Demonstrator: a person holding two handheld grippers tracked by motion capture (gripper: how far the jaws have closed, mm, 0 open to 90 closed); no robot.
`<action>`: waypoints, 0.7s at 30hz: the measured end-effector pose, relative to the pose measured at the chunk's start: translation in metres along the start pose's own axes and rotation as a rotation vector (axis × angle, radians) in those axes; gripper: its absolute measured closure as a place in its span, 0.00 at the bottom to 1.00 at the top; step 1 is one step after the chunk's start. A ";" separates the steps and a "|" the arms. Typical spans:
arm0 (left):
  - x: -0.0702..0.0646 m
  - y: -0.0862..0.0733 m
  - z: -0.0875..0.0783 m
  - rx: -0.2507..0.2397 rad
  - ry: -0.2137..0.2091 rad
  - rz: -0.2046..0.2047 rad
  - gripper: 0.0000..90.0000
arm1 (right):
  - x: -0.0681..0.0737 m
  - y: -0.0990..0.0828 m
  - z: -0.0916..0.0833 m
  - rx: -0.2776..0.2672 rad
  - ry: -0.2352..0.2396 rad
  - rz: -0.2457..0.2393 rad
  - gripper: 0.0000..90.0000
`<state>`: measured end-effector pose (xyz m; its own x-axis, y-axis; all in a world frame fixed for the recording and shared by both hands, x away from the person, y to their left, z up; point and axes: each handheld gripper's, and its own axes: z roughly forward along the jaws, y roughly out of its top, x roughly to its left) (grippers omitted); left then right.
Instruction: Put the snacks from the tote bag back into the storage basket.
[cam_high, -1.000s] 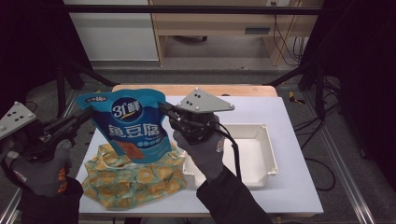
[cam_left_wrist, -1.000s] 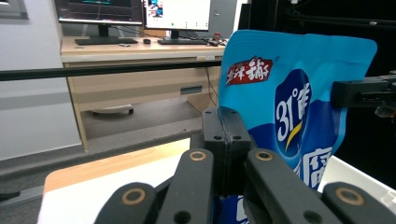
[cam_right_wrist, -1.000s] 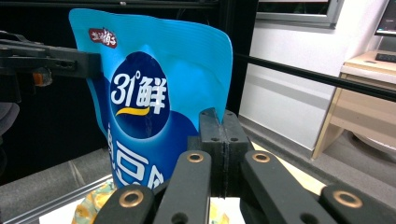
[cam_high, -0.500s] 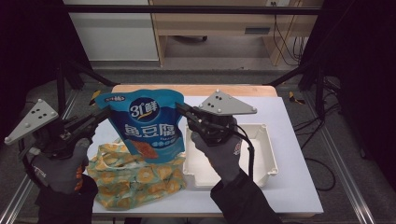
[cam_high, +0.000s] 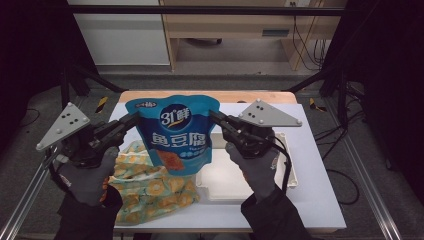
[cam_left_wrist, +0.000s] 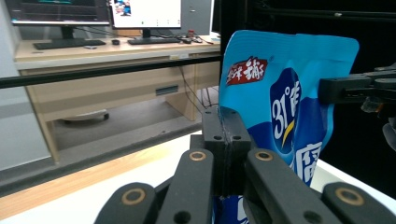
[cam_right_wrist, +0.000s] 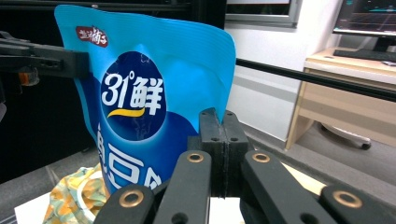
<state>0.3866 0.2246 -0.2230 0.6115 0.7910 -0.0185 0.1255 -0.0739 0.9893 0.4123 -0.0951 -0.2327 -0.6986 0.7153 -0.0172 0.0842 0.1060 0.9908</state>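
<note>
Left gripper (cam_high: 134, 119) jaws clamped on left edge of one blue pouch (cam_high: 175, 132); right gripper (cam_high: 216, 117) jaws clamped on right edge. Pouch hangs upright between both, lifted above table (cam_high: 320, 200). Beneath: one white tray (cam_high: 290, 172) at right, one pile yellow-patterned packets (cam_high: 150, 190) at left. Two gloved hands.

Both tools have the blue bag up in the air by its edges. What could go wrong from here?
1. Each tool, left tool and right tool, pinches just a thin side edge of the blue bag, so it might slip free.
2. It hangs partly over the white tray and patterned cloth; lowering could snag the rim.
</note>
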 end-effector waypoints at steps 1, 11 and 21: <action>-0.002 0.000 0.003 -0.001 -0.008 -0.002 1.00 | -0.002 -0.001 -0.003 -0.001 -0.005 0.003 1.00; -0.022 0.003 0.024 0.012 -0.058 0.016 1.00 | -0.021 -0.006 -0.029 -0.003 -0.050 0.012 1.00; -0.036 0.004 0.040 0.022 -0.102 0.023 1.00 | -0.032 -0.011 -0.048 0.000 -0.086 0.014 1.00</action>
<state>0.3963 0.1719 -0.2246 0.6902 0.7235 -0.0119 0.1272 -0.1051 0.9863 0.3995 -0.1517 -0.2362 -0.6339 0.7733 -0.0152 0.0929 0.0957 0.9911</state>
